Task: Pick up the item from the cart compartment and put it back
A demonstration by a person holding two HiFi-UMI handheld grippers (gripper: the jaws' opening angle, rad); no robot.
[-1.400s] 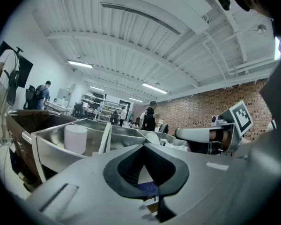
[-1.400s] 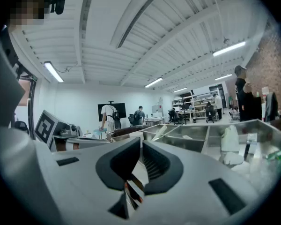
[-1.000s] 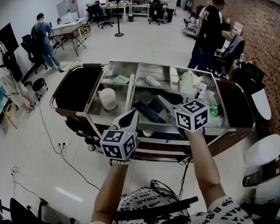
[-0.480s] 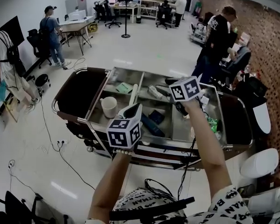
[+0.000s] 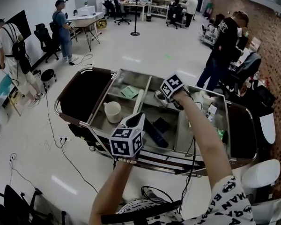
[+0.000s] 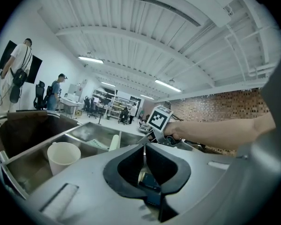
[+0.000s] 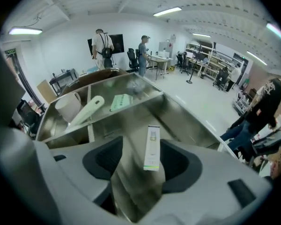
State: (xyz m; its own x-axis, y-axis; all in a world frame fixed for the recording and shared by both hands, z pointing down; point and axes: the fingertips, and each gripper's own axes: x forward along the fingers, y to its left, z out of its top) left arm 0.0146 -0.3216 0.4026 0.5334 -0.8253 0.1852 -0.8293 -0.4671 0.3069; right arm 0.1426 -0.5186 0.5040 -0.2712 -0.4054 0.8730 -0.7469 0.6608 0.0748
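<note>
Reaching across the head view, the right gripper (image 5: 160,96) is pointing down into the rear middle compartment of the steel cart (image 5: 79,96), while the left gripper (image 5: 136,117) is hovering at the front rim. One white cup (image 5: 113,111) is standing in the left compartment, one green packet (image 5: 129,92) is lying behind it, one white tube (image 5: 139,100) is resting along the divider, and two dark flat items (image 5: 155,129) are lying in the middle. One cable (image 5: 50,125) is trailing over the floor.

In the left gripper view, the left gripper (image 6: 144,154) is showing its jaws pressed together with nothing between them. The right arm (image 6: 215,132) is crossing the background, and two people (image 6: 18,71) are standing at far left.

In the right gripper view, the right gripper (image 7: 139,165) is showing jaws that have just been opening and are standing wide apart. One slim white box (image 7: 152,148) is lying between them in the compartment, with neither pad touching it. The white cup (image 7: 70,106), white tube (image 7: 86,110) and green packet (image 7: 121,101) are sitting beyond it
</note>
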